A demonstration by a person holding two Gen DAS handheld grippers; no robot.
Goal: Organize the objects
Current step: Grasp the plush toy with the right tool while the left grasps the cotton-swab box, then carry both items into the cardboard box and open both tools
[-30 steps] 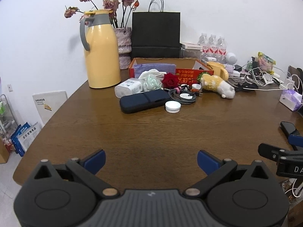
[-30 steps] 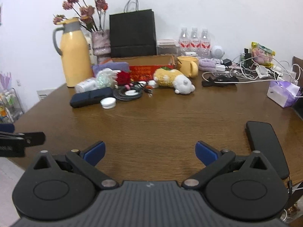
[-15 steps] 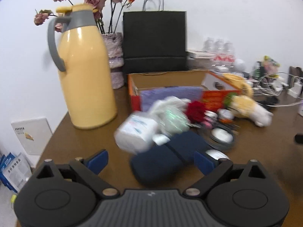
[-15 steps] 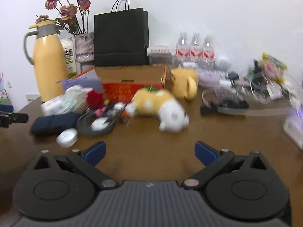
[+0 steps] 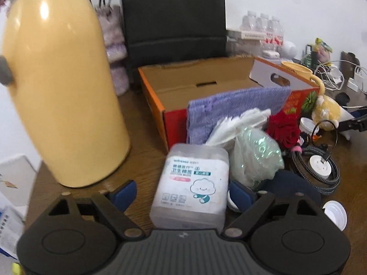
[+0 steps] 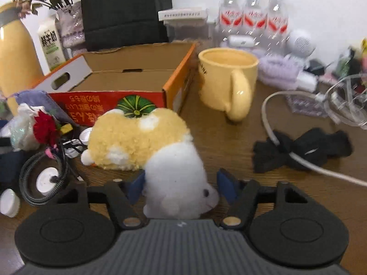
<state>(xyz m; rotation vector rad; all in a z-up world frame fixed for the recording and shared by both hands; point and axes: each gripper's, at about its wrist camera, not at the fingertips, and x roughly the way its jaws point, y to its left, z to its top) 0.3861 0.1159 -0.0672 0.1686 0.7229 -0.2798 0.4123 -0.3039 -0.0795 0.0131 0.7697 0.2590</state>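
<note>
A brown wooden table [image 5: 142, 146] carries everything. At its far left stands a tall yellow vacuum jug [image 5: 62, 87]; right of it and farther back stands a black paper bag [image 5: 172, 16] against the white wall. In front of the bag lies an open orange cardboard box [image 5: 206, 87], its inside bare, with a lilac towel [image 5: 229, 107] draped over its near wall. Right of the box stands a pale yellow ceramic mug [image 6: 227, 78], upright, handle towards the near side.

Just near of the box's front wall, the yellow and white plush toy [image 6: 146, 146] lies on its side. Its white head sits between the blue pads of the right gripper [image 6: 181, 185], whose jaws have just been closing; the left pad seems to touch the fur, a narrow gap shows at the right pad, so they stand around the head without clamping it.

Near the box's left corner lies a translucent plastic box of cotton swabs [image 5: 192, 185], label up. The left gripper [image 5: 183, 192] straddles it, jaws wide and just been closing: the right pad is at its edge, the left pad well clear.

Right of the swabs lie a crinkled clear bag [image 5: 254, 158], a red fabric rose [image 5: 283, 128], a coiled black braided cable [image 5: 321, 169] and a small white cap [image 5: 336, 213].
</note>
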